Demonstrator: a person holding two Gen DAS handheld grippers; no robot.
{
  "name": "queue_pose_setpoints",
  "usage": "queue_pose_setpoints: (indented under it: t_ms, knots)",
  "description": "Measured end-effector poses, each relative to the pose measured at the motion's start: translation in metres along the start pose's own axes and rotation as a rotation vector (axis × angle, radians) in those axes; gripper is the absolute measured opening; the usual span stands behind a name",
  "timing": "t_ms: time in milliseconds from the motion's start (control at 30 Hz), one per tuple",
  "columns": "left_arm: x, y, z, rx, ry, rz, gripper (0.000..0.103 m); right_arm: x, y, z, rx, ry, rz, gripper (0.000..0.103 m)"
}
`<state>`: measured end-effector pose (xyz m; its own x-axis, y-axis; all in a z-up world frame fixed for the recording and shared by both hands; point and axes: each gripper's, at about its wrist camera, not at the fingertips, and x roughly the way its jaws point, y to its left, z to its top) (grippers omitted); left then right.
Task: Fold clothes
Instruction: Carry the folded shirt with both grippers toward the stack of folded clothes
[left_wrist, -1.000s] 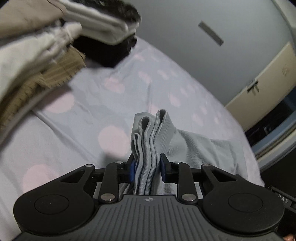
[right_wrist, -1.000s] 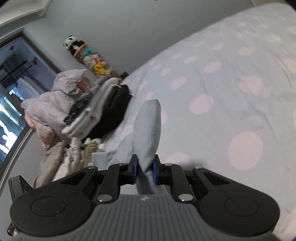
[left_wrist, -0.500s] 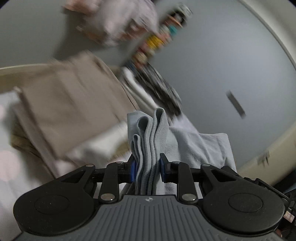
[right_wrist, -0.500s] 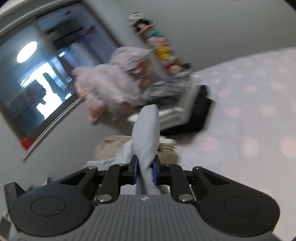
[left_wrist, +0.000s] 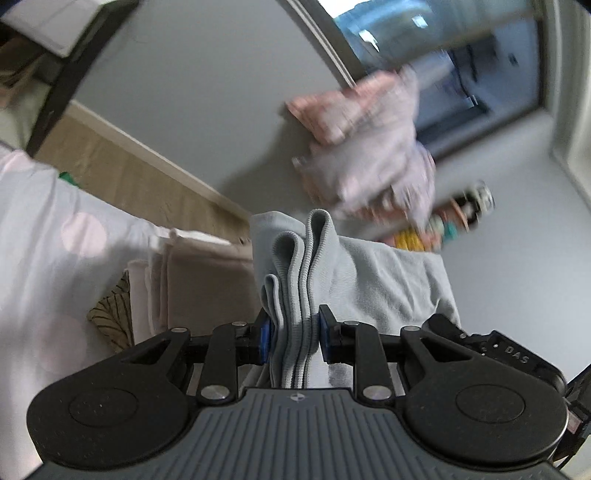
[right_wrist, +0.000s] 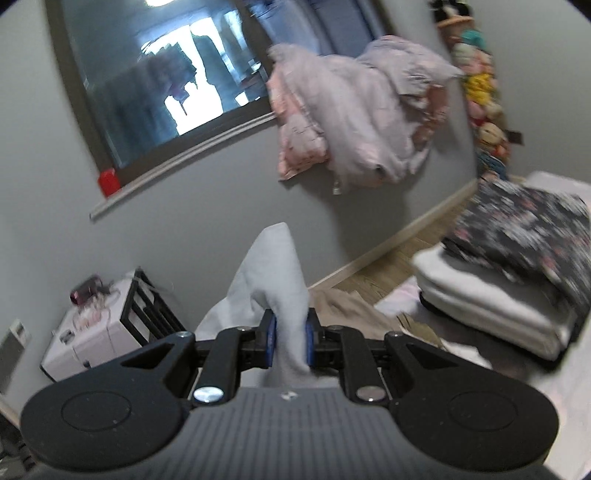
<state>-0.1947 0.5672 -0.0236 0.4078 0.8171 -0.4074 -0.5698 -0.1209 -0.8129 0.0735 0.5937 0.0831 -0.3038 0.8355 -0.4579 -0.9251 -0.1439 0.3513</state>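
Note:
A light grey-blue garment (left_wrist: 369, 280) hangs lifted in the air between both grippers. My left gripper (left_wrist: 291, 338) is shut on its bunched ribbed hem, several folds stacked between the blue pads. My right gripper (right_wrist: 290, 339) is shut on another bunched corner of the same garment (right_wrist: 273, 266), which stands up in a peak above the jaws. In the left wrist view the cloth stretches off to the right toward the other gripper's black body (left_wrist: 509, 354).
A stack of folded beige and white clothes (left_wrist: 192, 284) lies on the pink-dotted bedsheet (left_wrist: 48, 258) at left. Folded white and dark floral clothes (right_wrist: 517, 266) lie at right. Pink bedding (right_wrist: 351, 114) hangs on the grey wall beside a window (right_wrist: 177, 70). A white shelf unit (right_wrist: 96, 332) stands low at left.
Both grippers have lifted and tilted upward with the garment, so the views swung from the bed to the wall, window and hanging bedding. Both grips are unchanged.

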Motion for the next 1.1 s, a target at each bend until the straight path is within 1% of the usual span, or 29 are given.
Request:
queue_pose_setpoints:
  t_ms: [100, 133, 200, 267, 467, 600, 667, 733, 767, 800, 833, 900, 1000, 1100]
  knots:
    - [0.016, 0.009, -0.004, -0.059, -0.043, 0.020, 0.028, 0.033, -0.005, 0.008, -0.034, 0.029, 0.001, 0.018]
    - [0.014, 0.016, -0.003, -0.067, -0.049, 0.024, 0.028, 0.046, -0.008, 0.010, -0.046, 0.042, -0.001, 0.018]
    - [0.023, 0.021, -0.006, -0.072, -0.063, 0.044, 0.028, 0.065, -0.012, 0.010, -0.072, 0.066, -0.008, 0.018]
    - [0.032, 0.027, -0.008, -0.063, -0.076, 0.058, 0.028, 0.083, -0.018, 0.007, -0.083, 0.086, -0.009, 0.018]
    - [0.050, 0.041, -0.010, -0.059, -0.066, 0.098, 0.029, 0.123, -0.034, -0.010, -0.091, 0.113, -0.037, 0.018]
    - [0.051, 0.044, -0.015, -0.028, -0.067, 0.140, 0.035, 0.137, -0.036, -0.022, -0.113, 0.128, -0.060, 0.020]
    - [0.050, 0.043, -0.015, -0.021, -0.060, 0.143, 0.036, 0.137, -0.034, -0.024, -0.128, 0.118, -0.088, 0.032]
    - [0.044, 0.040, -0.013, -0.009, -0.060, 0.143, 0.039, 0.134, -0.031, -0.024, -0.147, 0.099, -0.123, 0.035]
    - [0.041, 0.039, -0.013, -0.003, -0.061, 0.143, 0.044, 0.130, -0.030, -0.023, -0.152, 0.084, -0.145, 0.036]
    - [0.036, 0.037, -0.013, 0.007, -0.073, 0.151, 0.051, 0.126, -0.029, -0.022, -0.153, 0.069, -0.171, 0.036]
    - [0.032, 0.036, -0.013, 0.017, -0.085, 0.158, 0.053, 0.122, -0.028, -0.020, -0.152, 0.055, -0.193, 0.038]
    - [0.020, 0.034, -0.012, 0.038, -0.111, 0.153, 0.056, 0.112, -0.026, -0.018, -0.154, 0.032, -0.216, 0.038]
    - [0.005, 0.032, -0.009, 0.063, -0.140, 0.154, 0.057, 0.097, -0.020, -0.018, -0.164, 0.000, -0.242, 0.037]
    - [-0.005, 0.028, -0.001, 0.064, -0.155, 0.172, 0.057, 0.083, -0.010, -0.024, -0.173, -0.009, -0.225, 0.037]
